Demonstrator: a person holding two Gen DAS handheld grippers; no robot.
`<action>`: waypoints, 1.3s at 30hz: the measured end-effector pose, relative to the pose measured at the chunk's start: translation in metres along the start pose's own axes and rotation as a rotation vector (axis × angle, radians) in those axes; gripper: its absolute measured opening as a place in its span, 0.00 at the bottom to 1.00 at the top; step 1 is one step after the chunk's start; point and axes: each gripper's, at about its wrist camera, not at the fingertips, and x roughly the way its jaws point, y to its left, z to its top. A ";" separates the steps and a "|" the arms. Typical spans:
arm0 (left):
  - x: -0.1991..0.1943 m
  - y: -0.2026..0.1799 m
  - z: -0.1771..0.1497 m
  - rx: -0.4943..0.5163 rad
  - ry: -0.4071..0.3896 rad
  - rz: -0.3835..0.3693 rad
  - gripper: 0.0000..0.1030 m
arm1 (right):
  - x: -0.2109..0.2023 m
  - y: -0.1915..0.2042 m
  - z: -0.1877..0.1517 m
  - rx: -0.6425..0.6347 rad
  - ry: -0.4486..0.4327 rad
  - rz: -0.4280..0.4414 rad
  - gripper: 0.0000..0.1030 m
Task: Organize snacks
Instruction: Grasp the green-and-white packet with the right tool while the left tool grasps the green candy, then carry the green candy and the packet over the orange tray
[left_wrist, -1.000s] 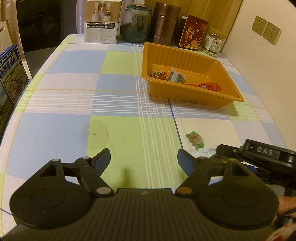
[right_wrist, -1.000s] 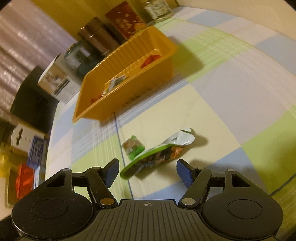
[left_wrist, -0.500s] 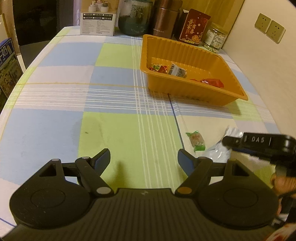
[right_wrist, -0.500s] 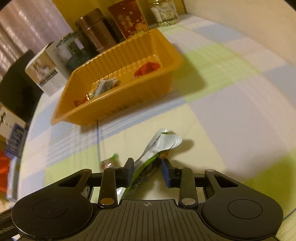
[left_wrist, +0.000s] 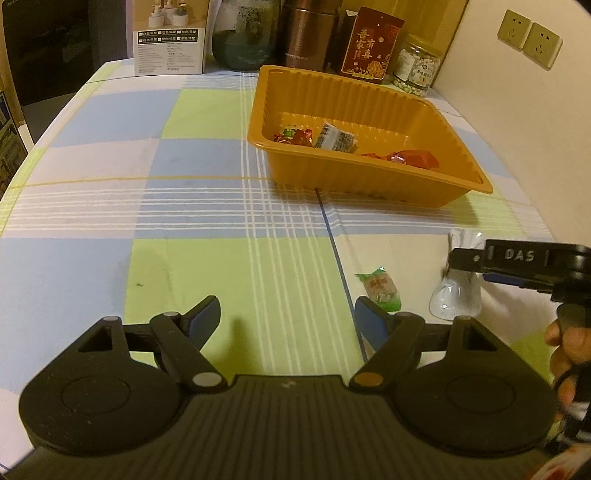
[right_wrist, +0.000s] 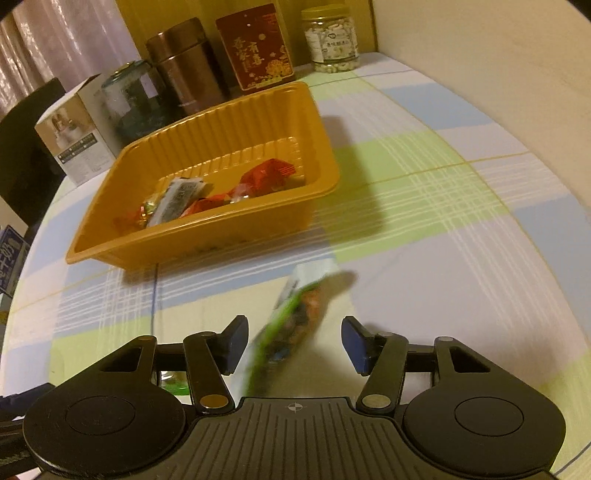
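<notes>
Jaws on my right gripper (right_wrist: 293, 347), clamped a moment ago, now gape; green snack packet (right_wrist: 291, 325) drops free short of the orange tray (right_wrist: 207, 254) at eleven o'clock; left gripper (left_wrist: 288, 319) idles open.

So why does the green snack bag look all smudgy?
Right wrist view: the snack bag between the open tongs is smeared by motion blur, while the orange tray stays fairly crisp. Left wrist view: the small green candy looks sharp; the table edges curve from the fisheye lens.
</notes>
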 end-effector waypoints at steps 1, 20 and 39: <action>0.001 0.000 0.000 0.000 0.001 -0.001 0.75 | 0.001 0.005 -0.001 -0.012 -0.007 -0.007 0.55; 0.034 -0.054 -0.005 0.077 -0.026 -0.134 0.45 | 0.000 -0.008 -0.014 -0.154 -0.030 -0.059 0.24; 0.029 -0.060 -0.010 0.119 -0.053 -0.066 0.19 | -0.013 -0.012 -0.017 -0.122 -0.044 -0.014 0.24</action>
